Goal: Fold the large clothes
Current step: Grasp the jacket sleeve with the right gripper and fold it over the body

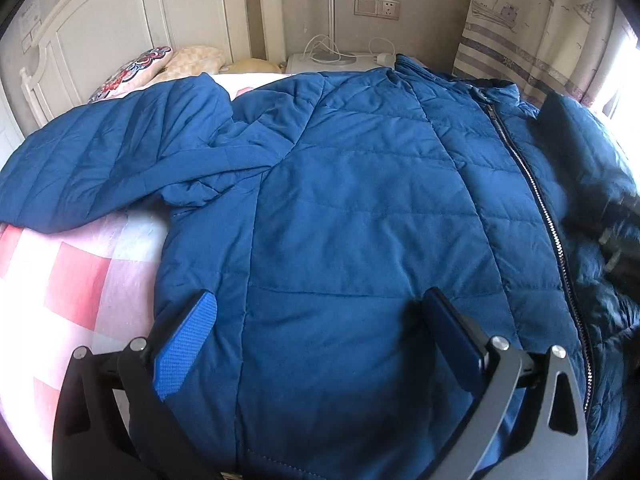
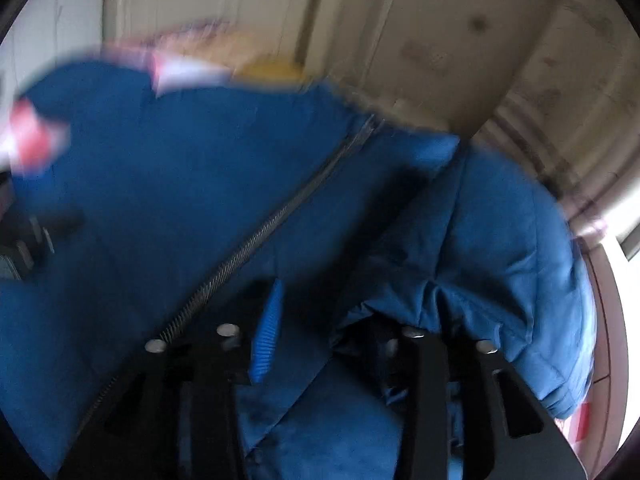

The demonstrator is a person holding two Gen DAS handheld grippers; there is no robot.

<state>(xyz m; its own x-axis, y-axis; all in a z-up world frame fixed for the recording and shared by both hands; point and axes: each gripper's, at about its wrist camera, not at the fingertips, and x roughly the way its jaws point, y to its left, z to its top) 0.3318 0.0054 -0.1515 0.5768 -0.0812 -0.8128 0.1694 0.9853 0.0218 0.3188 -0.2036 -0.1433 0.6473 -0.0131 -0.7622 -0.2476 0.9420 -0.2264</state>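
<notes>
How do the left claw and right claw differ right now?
The left claw stands wide open over flat jacket fabric, gripping nothing; the right claw is much narrower, with a bunched fold against it. Left view is sharp, right view blurred. Both have blue pads and point down at the jacket.

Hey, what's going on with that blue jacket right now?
Left gripper open over jacket. Right gripper in jacket fabric, grip unclear. Nothing in the way.

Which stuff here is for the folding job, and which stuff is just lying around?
For the job:
- jacket
- left gripper, open over the jacket
- right gripper, with a fold of jacket between its fingers

Just lying about:
- pillows
- headboard
- checked bedspread
- curtain
- wall socket
- cables
</notes>
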